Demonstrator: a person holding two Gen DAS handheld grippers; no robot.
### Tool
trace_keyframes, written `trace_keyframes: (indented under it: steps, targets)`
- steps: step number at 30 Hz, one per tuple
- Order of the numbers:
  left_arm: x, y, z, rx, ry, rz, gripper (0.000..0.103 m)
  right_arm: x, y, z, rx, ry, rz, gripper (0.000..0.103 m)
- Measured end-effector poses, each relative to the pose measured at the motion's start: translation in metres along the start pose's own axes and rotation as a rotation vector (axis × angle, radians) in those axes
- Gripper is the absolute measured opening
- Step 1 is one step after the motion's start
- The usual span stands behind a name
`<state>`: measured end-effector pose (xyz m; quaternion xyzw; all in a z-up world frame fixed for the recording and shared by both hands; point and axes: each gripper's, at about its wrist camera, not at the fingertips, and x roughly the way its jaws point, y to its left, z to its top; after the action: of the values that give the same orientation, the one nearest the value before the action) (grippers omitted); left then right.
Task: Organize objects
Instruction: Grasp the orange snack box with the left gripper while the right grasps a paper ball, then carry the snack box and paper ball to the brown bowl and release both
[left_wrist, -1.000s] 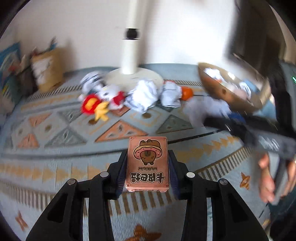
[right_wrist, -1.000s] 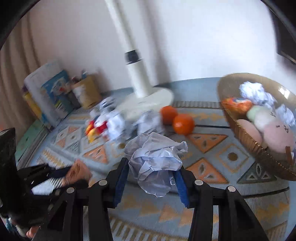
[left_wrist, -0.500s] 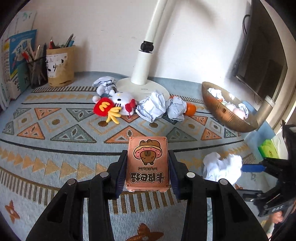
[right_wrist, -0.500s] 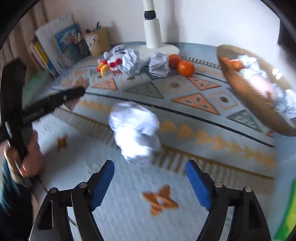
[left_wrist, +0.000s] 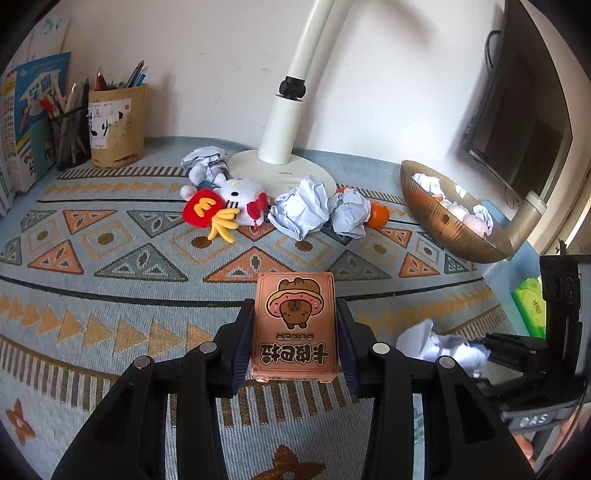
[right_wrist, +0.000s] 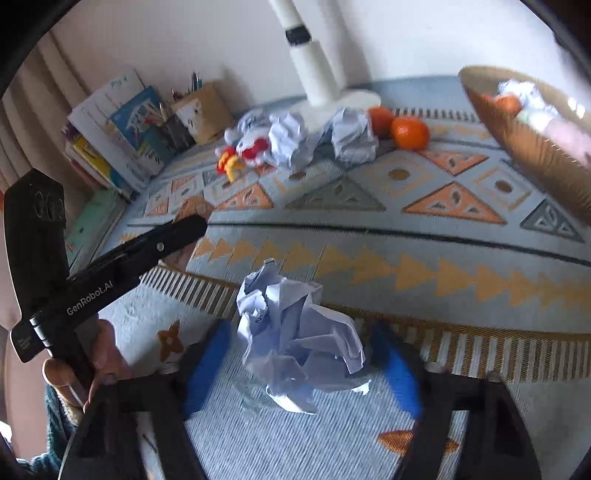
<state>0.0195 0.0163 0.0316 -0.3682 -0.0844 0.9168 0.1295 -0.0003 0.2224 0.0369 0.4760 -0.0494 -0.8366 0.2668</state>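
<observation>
My left gripper (left_wrist: 293, 312) is shut on a pink card box (left_wrist: 294, 332) with a cartoon bear on it, held just above the patterned mat (left_wrist: 110, 295). A crumpled white paper ball (right_wrist: 295, 332) lies on the mat near its front edge. My right gripper (right_wrist: 301, 336) straddles it with its blue pads (right_wrist: 210, 354) blurred and a little off the paper; its jaws are closing. The left wrist view shows that paper ball (left_wrist: 432, 345) and the right gripper (left_wrist: 484, 345) at the lower right.
At the back stand a white lamp base (left_wrist: 288, 170), a plush toy (left_wrist: 236, 206), two more paper balls (left_wrist: 303, 214), oranges (right_wrist: 410, 133), pen holders (left_wrist: 116, 125) and books (left_wrist: 26, 110). A brown bowl (left_wrist: 436, 218) with paper and toys sits at the right.
The right gripper let go of the paper ball, which dropped onto the mat's front part. Its jaws swung wide, then narrowed around the ball. The left gripper kept the card box.
</observation>
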Motion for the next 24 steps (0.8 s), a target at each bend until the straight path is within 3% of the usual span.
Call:
trace_keyframes:
  steps: [5,10,13,17,21,24]
  targets:
    - [-0.001,-0.010,-0.002,0.053,-0.010,0.028,0.038,-0.015,0.004,-0.006,-0.017,-0.096,0.022,0.040]
    - [-0.006,-0.025,-0.007,0.132,-0.041,0.068,0.038,-0.043,0.010,-0.005,-0.072,-0.152,-0.036,0.040]
    - [-0.002,-0.034,-0.005,0.155,-0.013,0.080,0.038,-0.078,0.001,-0.004,-0.086,-0.209,-0.067,0.040]
    - [-0.010,-0.051,0.020,0.088,-0.045,-0.043,0.038,-0.135,-0.023,0.012,-0.095,-0.327,-0.143,0.040]
    - [-0.008,-0.107,0.076,0.149,-0.118,-0.109,0.038,-0.189,-0.059,0.053,-0.030,-0.471,-0.276,0.040]
    - [0.005,-0.151,0.115,0.182,-0.148,-0.167,0.038,-0.211,-0.093,0.084,0.090,-0.524,-0.319,0.041]
